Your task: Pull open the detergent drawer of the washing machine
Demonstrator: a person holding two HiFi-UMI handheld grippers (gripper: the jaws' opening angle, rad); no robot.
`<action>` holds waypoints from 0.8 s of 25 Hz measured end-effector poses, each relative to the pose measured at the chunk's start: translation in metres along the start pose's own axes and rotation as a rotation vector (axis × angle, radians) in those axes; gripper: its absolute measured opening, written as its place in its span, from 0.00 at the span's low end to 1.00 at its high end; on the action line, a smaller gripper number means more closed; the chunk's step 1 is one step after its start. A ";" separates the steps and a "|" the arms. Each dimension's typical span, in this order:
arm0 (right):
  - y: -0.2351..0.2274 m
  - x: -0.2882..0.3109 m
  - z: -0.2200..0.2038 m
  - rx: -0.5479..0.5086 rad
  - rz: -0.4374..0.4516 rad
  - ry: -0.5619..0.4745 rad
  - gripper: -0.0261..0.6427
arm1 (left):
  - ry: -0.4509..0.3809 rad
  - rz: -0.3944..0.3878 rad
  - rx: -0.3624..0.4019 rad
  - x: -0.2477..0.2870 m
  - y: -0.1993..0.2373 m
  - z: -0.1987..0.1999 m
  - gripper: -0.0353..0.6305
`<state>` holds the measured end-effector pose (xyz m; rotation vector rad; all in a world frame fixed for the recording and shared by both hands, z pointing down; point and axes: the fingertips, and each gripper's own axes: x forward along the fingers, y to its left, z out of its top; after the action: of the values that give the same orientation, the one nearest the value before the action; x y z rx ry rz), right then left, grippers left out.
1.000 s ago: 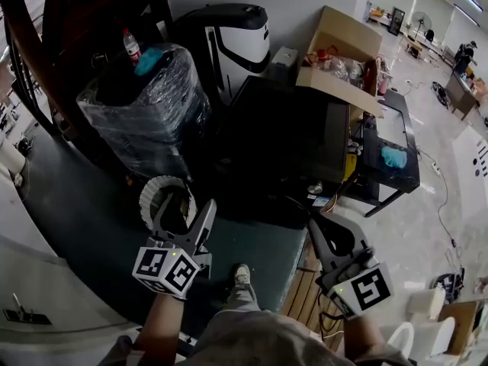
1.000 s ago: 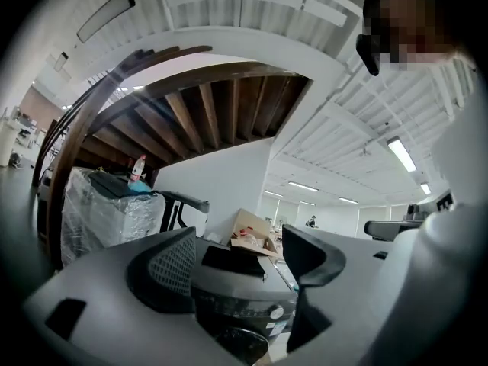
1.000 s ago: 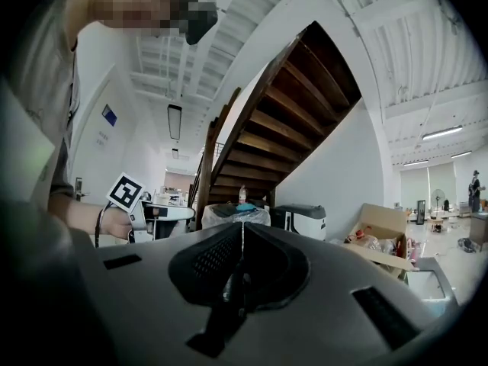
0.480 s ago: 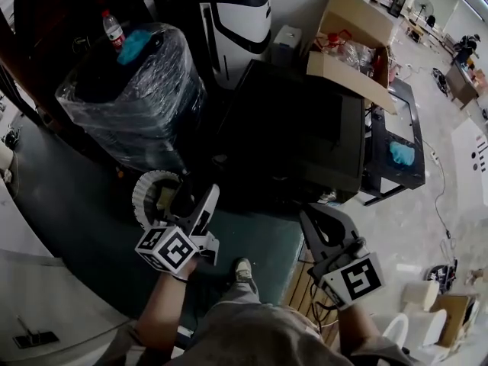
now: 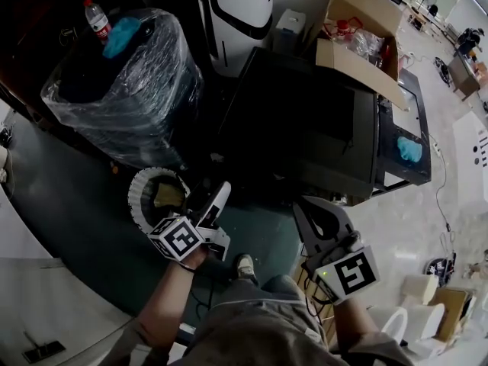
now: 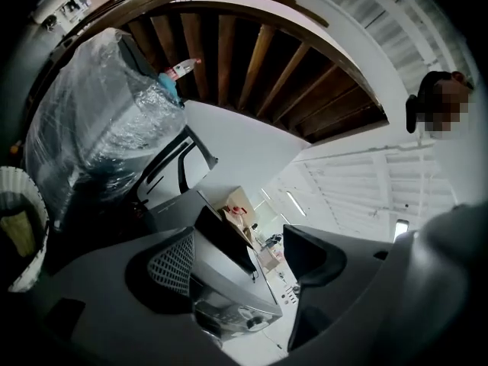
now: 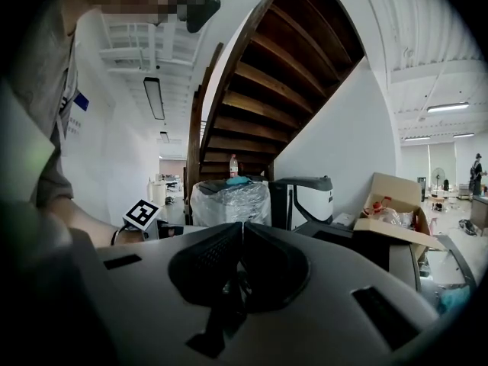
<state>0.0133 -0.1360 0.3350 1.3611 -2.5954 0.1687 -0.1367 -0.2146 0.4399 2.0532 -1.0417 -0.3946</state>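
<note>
Washing machine (image 5: 305,128): in the head view it is a dark box at centre, between a plastic-wrapped bundle (image 5: 122,90) on one side and a low black bench (image 5: 396,113) carrying a blue cloth (image 5: 410,149) on the other. Its detergent drawer cannot be picked out here. Left gripper (image 5: 216,198) and right gripper (image 5: 313,208) hang near the machine's front, clear of it. A white ribbed basket (image 5: 141,197) sits on the floor beside the left gripper.

Left gripper view: only this view shows the machine's grey front and control panel (image 6: 229,303), framed between the jaws. The left gripper (image 6: 238,235) is released, jaws wide apart, touching nothing.

Right gripper view: only this view shows a wooden staircase (image 7: 267,90) above the bundle. The right gripper (image 7: 242,239) is clenched, pads meeting, nothing between them.
</note>
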 end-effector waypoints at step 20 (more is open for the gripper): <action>-0.038 0.081 -0.059 0.037 0.118 0.049 0.09 | -0.015 0.078 -0.335 0.066 0.126 -0.093 0.63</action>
<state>0.0075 -0.2103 0.4118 1.2002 -2.6453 0.2660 -0.1114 -0.2645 0.6002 1.7099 -0.9878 -0.5085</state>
